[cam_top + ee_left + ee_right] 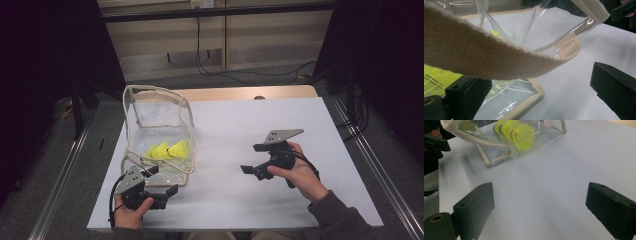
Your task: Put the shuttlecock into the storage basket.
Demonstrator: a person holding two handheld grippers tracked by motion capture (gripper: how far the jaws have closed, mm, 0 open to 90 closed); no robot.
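A clear plastic bag (157, 120) with beige trim stands open on the left of the white tabletop (250, 125). Several yellow shuttlecocks (167, 150) lie inside it, and they are seen close up in the right gripper view (522, 132). My left gripper (162, 181) sits at the bag's near corner, open. In its own view the bag's beige strap (486, 57) hangs across above its wide-apart jaws (541, 90). My right gripper (252, 158) hovers over bare tabletop to the right of the bag. It is open, and nothing lies between its jaws (539, 207).
A wooden edge (240, 92) borders the white sheet at the back. Metal rails (65, 165) run along both sides of the table. Black cables (235, 75) lie on the floor behind it. Bare white surface spreads between the two grippers.
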